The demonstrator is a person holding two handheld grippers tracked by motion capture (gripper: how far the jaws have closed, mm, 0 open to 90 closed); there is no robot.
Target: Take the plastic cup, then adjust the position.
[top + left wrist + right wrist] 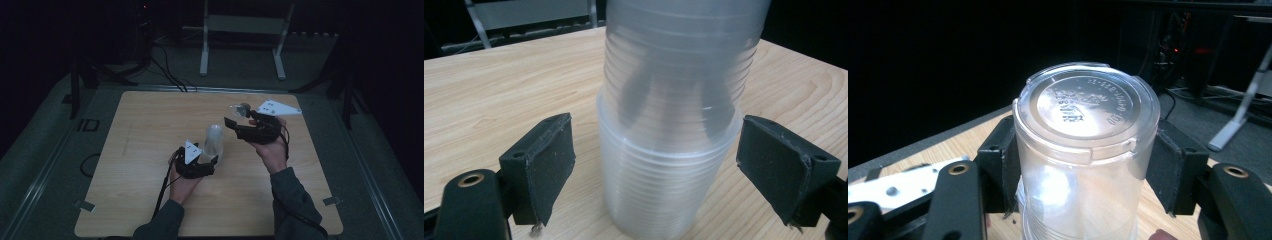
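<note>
Cup stack between spread left jaws; lidded container between right jaws.

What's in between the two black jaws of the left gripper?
A stack of clear plastic cups stands on the table between the left gripper's open jaws. Small gaps on both sides show in the left gripper view.

My left gripper and right gripper are black, each topped by a white three-cornered plate, trailing black cables; my sleeves are dark grey.
</note>
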